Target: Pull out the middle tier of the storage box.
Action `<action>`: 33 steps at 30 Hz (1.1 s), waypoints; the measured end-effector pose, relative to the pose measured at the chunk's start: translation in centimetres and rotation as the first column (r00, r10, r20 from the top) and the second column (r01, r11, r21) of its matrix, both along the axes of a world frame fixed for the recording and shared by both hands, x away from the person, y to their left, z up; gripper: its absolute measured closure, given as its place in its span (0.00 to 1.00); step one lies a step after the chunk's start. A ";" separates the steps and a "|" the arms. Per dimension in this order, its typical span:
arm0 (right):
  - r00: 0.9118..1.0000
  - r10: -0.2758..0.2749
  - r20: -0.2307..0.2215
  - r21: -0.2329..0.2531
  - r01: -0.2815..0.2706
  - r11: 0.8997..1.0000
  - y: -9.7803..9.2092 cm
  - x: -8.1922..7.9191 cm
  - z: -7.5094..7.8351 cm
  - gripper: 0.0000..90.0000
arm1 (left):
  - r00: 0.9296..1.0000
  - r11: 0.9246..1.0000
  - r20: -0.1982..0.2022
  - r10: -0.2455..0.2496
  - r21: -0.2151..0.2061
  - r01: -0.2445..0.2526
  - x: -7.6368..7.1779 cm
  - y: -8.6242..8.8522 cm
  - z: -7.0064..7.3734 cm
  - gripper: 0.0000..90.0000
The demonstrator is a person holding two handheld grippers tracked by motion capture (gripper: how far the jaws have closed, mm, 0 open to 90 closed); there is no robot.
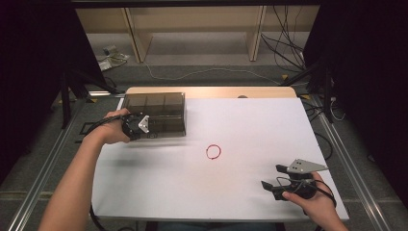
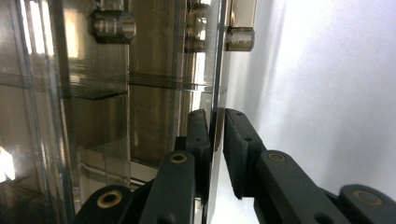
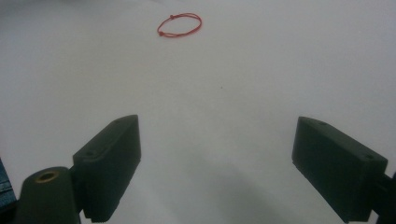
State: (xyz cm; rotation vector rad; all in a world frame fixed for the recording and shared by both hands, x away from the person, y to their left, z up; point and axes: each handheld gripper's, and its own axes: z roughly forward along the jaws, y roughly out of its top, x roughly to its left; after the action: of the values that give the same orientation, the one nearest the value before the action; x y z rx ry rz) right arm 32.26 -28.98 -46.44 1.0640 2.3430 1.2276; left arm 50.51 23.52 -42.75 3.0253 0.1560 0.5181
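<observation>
A smoky clear plastic box (image 1: 156, 111) with compartments sits at the table's back left. My left gripper (image 1: 139, 126) is at its near left corner, shut on a thin clear panel (image 2: 217, 70) of the box (image 2: 93, 93). The left gripper view shows the two jaws (image 2: 215, 116) pinching that panel's edge. A red string loop (image 1: 213, 151) lies flat near the middle of the white table (image 1: 250, 125). My right gripper (image 1: 272, 177) hovers near the front right, open with nothing in it. The right gripper view shows the loop (image 3: 180, 24) well ahead of the spread jaws (image 3: 217, 126).
A wooden strip runs along the table's far edge (image 1: 211, 91). Beyond it are a shelf frame (image 1: 192, 33) and loose cables (image 1: 284, 53) on the floor. Metal rails flank the table on both sides.
</observation>
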 end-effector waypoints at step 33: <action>1.000 0.001 0.000 -0.006 -0.001 1.000 0.0 0.0 0.0 0.18 | 0.999 0.998 0.013 -0.050 -0.047 0.051 -1.7 0.5 0.1 0.91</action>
State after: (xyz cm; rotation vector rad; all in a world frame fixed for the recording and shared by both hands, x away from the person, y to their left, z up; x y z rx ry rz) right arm 32.28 -29.02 -46.45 1.0614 2.3463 1.2201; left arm 48.84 24.06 -42.63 2.9711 0.0896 0.5208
